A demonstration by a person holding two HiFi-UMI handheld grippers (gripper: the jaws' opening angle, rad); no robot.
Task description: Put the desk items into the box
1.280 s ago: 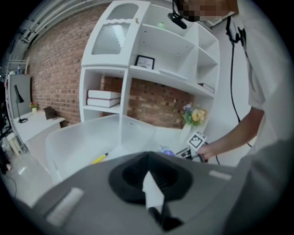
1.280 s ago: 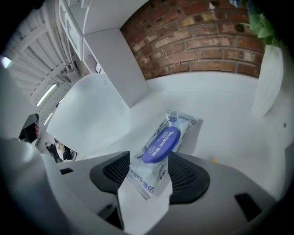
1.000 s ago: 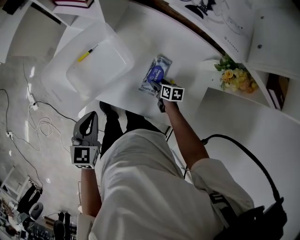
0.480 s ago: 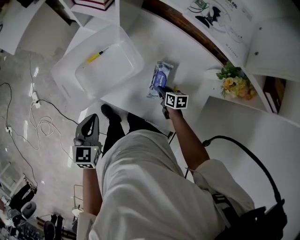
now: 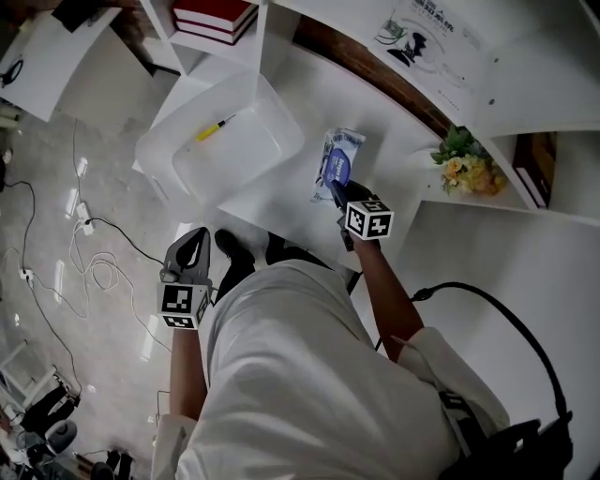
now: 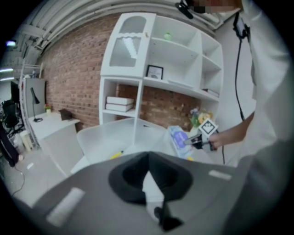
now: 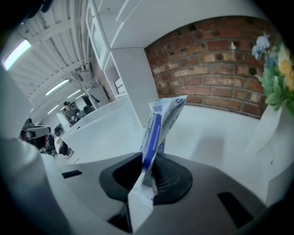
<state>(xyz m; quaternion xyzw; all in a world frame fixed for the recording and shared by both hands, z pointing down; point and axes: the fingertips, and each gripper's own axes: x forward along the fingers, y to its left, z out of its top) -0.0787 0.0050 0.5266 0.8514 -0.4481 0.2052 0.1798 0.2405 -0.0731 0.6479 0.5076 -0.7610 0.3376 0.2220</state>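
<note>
A blue and white tissue pack (image 5: pixel 338 161) hangs above the white desk (image 5: pixel 272 202), gripped at its near edge. My right gripper (image 5: pixel 339 193) has just closed its jaws on it and is shut on it. In the right gripper view the pack (image 7: pixel 158 124) stands edge-on between the jaws of the right gripper (image 7: pixel 149 160). The clear plastic box (image 5: pixel 173 150) sits at the desk's left end with a yellow pen (image 5: pixel 214 128) inside. My left gripper (image 5: pixel 187 251) hovers low beside my body over the floor, shut and empty; in the left gripper view the left gripper (image 6: pixel 148 158) points toward the box (image 6: pixel 105 137).
A vase of flowers (image 5: pixel 469 159) stands on the shelf to the right of the pack. Red books (image 5: pixel 216 17) lie on a shelf behind the box. Cables (image 5: pixel 89 267) trail on the floor at left. Shelving rises behind the desk.
The right gripper has shut on the tissue pack and lifted it off the desk, tilting it on edge. The left gripper has drifted slightly toward the desk.
</note>
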